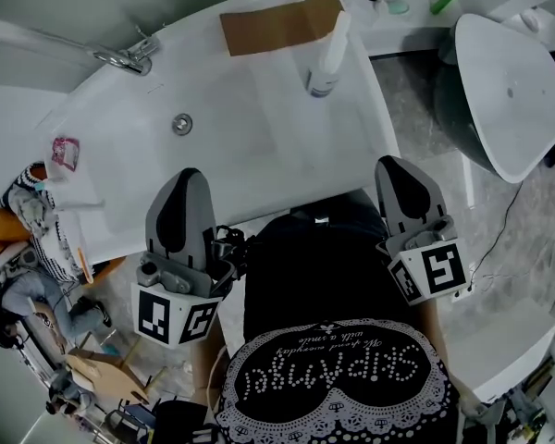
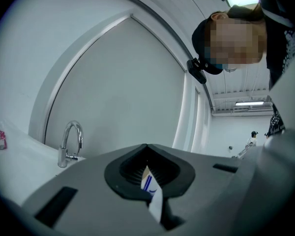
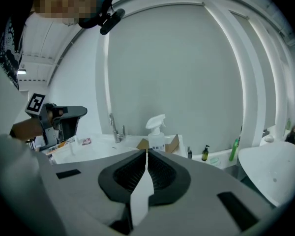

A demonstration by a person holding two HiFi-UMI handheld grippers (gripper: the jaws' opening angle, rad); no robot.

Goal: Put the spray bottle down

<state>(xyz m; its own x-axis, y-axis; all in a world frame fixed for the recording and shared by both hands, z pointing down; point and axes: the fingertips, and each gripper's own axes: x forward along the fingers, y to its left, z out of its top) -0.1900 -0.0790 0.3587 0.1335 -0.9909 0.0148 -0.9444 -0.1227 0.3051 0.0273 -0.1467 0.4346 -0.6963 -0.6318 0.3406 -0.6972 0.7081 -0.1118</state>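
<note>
White bottle (image 1: pixel 325 63): stands free on the tub (image 1: pixel 259 146), just beside the cardboard (image 1: pixel 273 21); the putting-down looks done.
Axis: long axis upright, base down; in the right gripper view the nozzle points left, toward the tap (image 3: pixel 115 127).
Left gripper (image 1: pixel 190 176): jaws together, holding nothing, close to the torso.
Right gripper (image 1: pixel 395 165): jaws together, empty, well apart from the bottle.
Why: upright probably keeps it steady and leak-free.
</note>
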